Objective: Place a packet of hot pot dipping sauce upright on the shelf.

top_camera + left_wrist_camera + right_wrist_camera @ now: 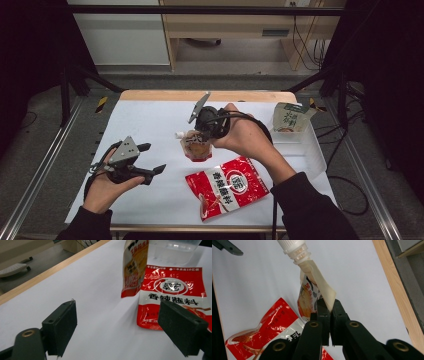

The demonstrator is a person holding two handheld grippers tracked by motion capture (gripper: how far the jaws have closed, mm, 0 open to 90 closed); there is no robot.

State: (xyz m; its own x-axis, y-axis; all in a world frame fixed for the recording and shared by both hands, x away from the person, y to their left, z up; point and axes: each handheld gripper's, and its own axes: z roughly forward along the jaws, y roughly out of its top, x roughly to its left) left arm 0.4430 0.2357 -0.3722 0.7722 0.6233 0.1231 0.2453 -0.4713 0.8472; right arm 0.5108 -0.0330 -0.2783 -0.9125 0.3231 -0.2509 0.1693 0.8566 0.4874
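Three packs are in play, and one of them already stands in the clear bin [315, 150] at the right of the high view: a pale green pouch [290, 117] leaning upright against its far wall. Judging by that, the job looks like loading packs into the bin, roughly a third done.

The second pack, a spouted pouch [196, 145] with red and orange print, is in transit. The right gripper [204, 134] is clenched on a top corner of it, just beside the white spout [293, 248]; in the right gripper view the jaws meet tightly on the pale seam, and the pouch hangs below them, clear of the white surface [150, 120], near the middle of the high view. It is not yet over the bin, which lies well to the right.

The third, a flat red sachet [227, 186], lies untouched on the surface at lower centre of the high view, just below the hanging pouch.

The left gripper [152, 160] sits at the lower left of the high view, released, jaws wide apart with nothing between them, aimed toward the sachet; in the left gripper view that sachet [172, 292] shows beyond the right jaw.

Left to do, as I read it: carry the spouted pouch across and drop it in, then pick up the sachet.
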